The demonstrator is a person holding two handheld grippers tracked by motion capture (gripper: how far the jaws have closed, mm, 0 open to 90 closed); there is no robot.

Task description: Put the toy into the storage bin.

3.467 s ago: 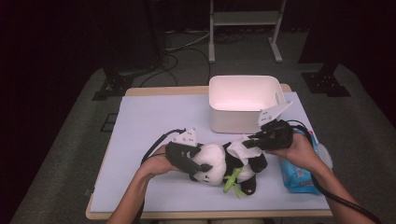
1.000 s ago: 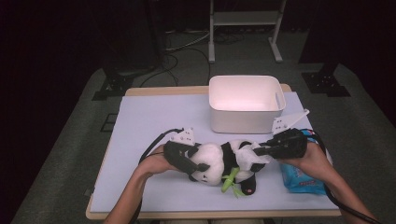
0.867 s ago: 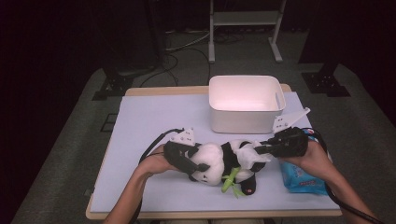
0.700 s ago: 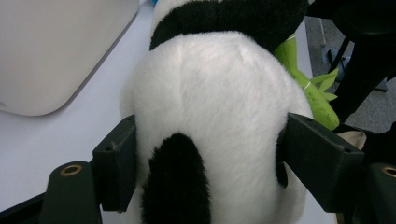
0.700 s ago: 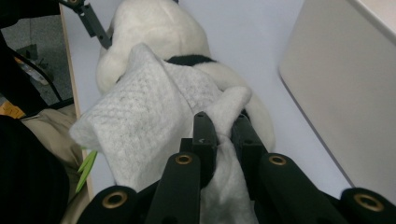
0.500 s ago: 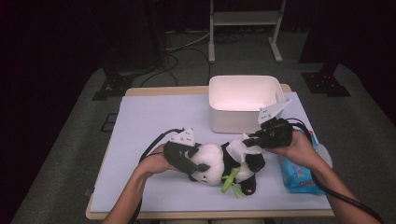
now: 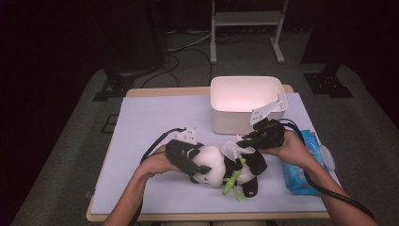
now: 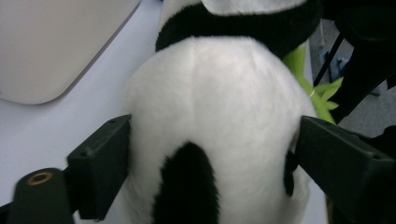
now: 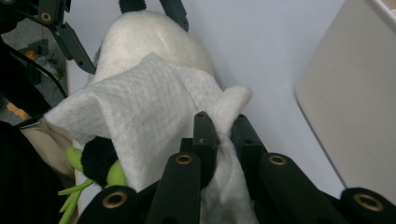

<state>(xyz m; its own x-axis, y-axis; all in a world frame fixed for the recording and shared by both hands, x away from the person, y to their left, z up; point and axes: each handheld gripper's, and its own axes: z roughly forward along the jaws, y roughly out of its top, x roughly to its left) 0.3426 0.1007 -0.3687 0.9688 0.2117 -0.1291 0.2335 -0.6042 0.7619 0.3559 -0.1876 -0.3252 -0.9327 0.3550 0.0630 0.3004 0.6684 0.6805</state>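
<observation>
Plush panda [image 7: 214,165] lies on its side at the near middle of the table [image 7: 141,122], on the pale lilac cover, head end toward the left, dark legs toward the right, green bamboo-leaf trim [image 7: 233,179] sticking out at its near side. Left gripper [image 7: 188,162] sits at the panda's left end; in the left gripper view its two black jaws stand wide, one on either side of the round white head, and have just been opening, so the grip reads as slackened with the toy between the jaws; whether the pads touch the fur cannot be told for sure. Right gripper [image 7: 244,141] comes in from the right, jaws clenched on a white wet wipe [image 7: 233,148]; in the right gripper view the wipe [image 9: 140,116] drapes over the panda's body, pinched in a fold between the narrow jaw tips. White rectangular bin [image 7: 247,101] stands just beyond the panda toward the far right of the table; its inside looks bare, evenly lit, nothing visible in it. Blue wipe packet [image 7: 303,160] lies at the right edge, partly under the person's right forearm. Cables trail from both grippers back toward the near edge.
</observation>
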